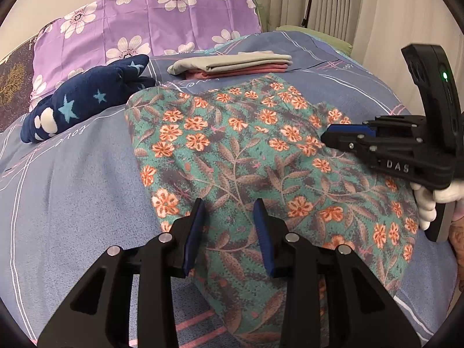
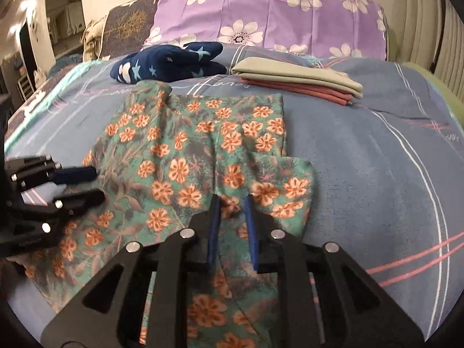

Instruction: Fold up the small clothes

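Left hand-held gripper (image 1: 229,207): released | right hand-held gripper (image 2: 232,203): unclear | floral garment (image 2: 185,156): teal, orange-flowered, spread, rumpled

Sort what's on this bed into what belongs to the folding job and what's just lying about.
Job: floral garment; folded stack of grey and pink clothes; navy star-print garment, seemingly unfolded.
Lying about: purple flowered pillow; blue bedspread; curtain.
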The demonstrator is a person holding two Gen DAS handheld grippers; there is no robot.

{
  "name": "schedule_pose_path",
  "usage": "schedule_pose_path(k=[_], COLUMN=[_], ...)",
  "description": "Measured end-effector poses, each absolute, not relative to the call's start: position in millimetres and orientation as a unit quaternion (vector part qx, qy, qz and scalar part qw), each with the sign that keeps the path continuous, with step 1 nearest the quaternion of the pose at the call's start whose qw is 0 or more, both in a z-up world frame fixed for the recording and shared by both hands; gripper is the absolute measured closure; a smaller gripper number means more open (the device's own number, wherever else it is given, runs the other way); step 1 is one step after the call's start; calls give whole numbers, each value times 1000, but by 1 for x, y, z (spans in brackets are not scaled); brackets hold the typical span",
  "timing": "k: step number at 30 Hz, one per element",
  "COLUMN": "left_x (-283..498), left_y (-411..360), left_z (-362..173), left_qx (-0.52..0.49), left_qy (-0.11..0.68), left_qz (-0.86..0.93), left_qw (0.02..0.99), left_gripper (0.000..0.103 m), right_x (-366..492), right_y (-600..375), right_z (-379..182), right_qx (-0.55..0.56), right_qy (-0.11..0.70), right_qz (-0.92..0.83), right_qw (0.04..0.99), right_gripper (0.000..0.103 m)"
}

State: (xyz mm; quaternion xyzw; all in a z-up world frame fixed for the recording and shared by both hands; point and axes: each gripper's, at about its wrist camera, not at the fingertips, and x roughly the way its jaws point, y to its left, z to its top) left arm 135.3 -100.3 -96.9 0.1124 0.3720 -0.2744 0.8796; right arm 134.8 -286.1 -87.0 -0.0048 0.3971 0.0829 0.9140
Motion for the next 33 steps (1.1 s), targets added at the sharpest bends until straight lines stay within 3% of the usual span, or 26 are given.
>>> schedule_pose_path(k=[11, 15, 18, 23, 28, 33], left_x=[136, 136, 145, 170, 178, 193], left_y=[-98, -76, -68, -59, -62, -73], left_z=[-95, -73, -66, -91, -100, -101], left_qx=[95, -5, 12, -40, -53, -56], left_qy=[375, 380, 374, 453, 470, 482], left_qz=[-282, -318, -294, -297, -311, -318], left_qw=[878, 869, 880, 840, 824, 814], left_gripper=[63, 50, 44, 44, 43, 43], right_x=[125, 120, 118, 123, 132, 147], right_y=[-359, -372, -373, -365, -353, -339], right_z=[-71, -78, -81, -88, -91, -94], right_qx=[133, 175, 196, 198, 173, 148], right_qy=[416, 443, 453, 468, 467, 466], right_qz=[74, 91, 121, 154, 177, 219], right_qw=[897, 875, 861, 847, 849, 845], right_gripper=[54, 48, 42, 33, 32, 37])
